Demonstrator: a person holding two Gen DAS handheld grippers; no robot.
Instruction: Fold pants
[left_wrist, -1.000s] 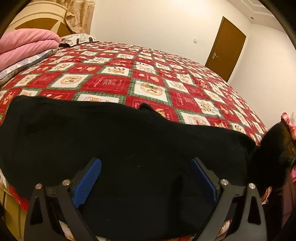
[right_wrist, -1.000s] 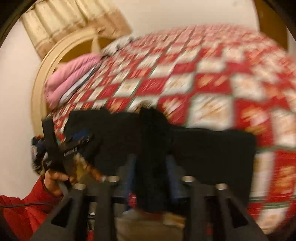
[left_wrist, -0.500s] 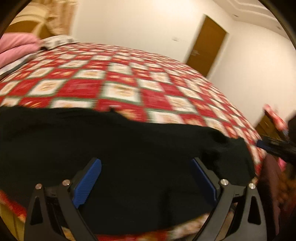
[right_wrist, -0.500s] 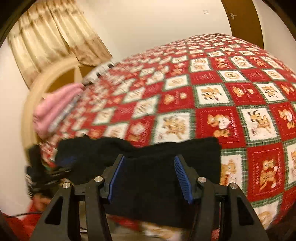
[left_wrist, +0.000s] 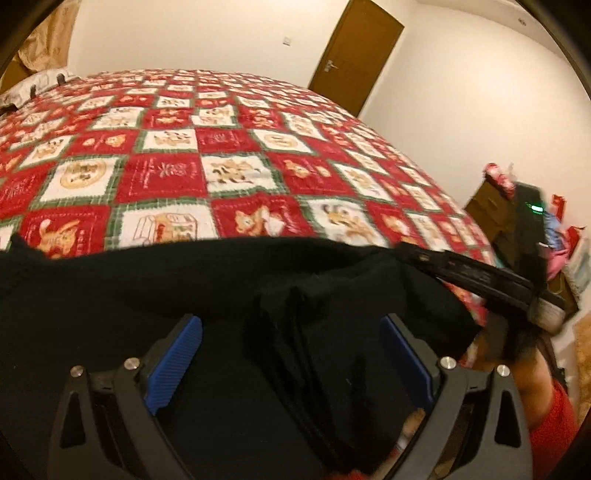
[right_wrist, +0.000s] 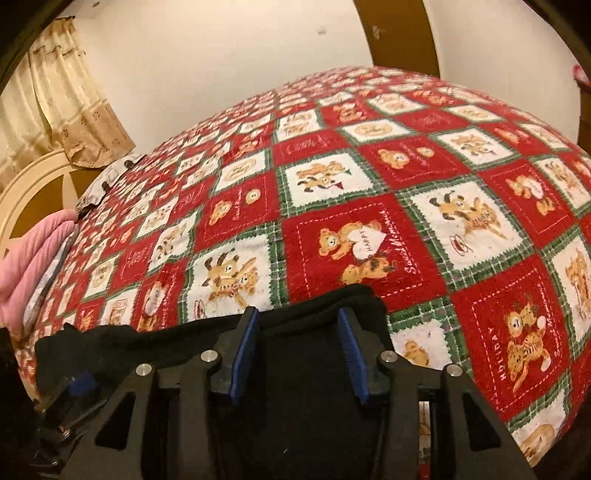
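1. The black pants (left_wrist: 155, 295) lie along the near edge of the bed, on the red, white and green teddy-bear quilt (left_wrist: 229, 173), stretched across that edge from side to side.
2. The left gripper (left_wrist: 290, 365) stands over the pants with its blue pads (left_wrist: 173, 365) spread wide; a raised, bunched ridge of the black cloth runs up between them, yet neither pad presses on it.
3. The right gripper (right_wrist: 299, 350) sits over the pants' end nearest the quilt's open middle, where the cloth shows doubled layers with a hemmed edge. Its jaws are at a middling gap and closing, with the black fabric lying between the blue pads (right_wrist: 245, 347) (no squeeze on the cloth can be made out).
4. In the left wrist view the right gripper (left_wrist: 476, 275) shows as a dark, blurred bar at the pants' far right end, with a red sleeve (left_wrist: 550, 432) below it.
5. Beyond the quilt, a brown door (left_wrist: 354, 55) stands in the white wall.
6. To the quilt's left in the right wrist view, a folded pink blanket (right_wrist: 33, 258) rests by the cream headboard (right_wrist: 33, 177), with beige curtains (right_wrist: 62, 92) above.
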